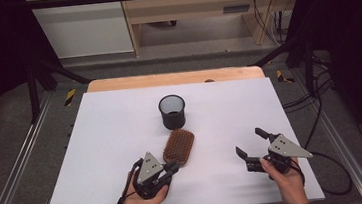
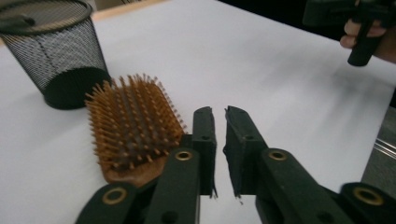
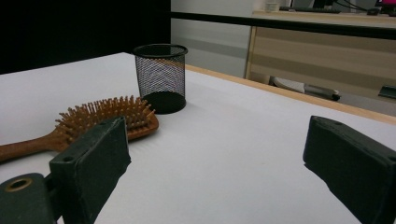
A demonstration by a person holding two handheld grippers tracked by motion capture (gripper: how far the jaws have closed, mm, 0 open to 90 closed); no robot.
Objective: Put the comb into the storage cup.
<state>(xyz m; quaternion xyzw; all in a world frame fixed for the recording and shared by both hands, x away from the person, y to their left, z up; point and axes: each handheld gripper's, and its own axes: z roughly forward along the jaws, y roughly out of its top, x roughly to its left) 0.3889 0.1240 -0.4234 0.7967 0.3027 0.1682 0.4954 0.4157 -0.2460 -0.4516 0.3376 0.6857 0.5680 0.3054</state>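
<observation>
A brown wooden hairbrush (image 1: 179, 146) lies bristles-up on the white table (image 1: 97, 140), just in front of a black mesh cup (image 1: 172, 111). My left gripper (image 1: 174, 167) sits at the brush's handle end. In the left gripper view its jaws (image 2: 219, 116) stand almost together with a thin slit between the pads and nothing seen in it. The brush head (image 2: 133, 126) lies just left of them, and its handle runs under the left jaw. My right gripper (image 1: 251, 143) rests at the front right, open and empty, wide apart in its own view (image 3: 215, 158).
The mesh cup (image 3: 161, 77) stands upright near the table's middle, close behind the brush (image 3: 107, 116). A wooden strip (image 1: 176, 78) edges the far side. Metal rails run along both sides, with cables on the floor at the right.
</observation>
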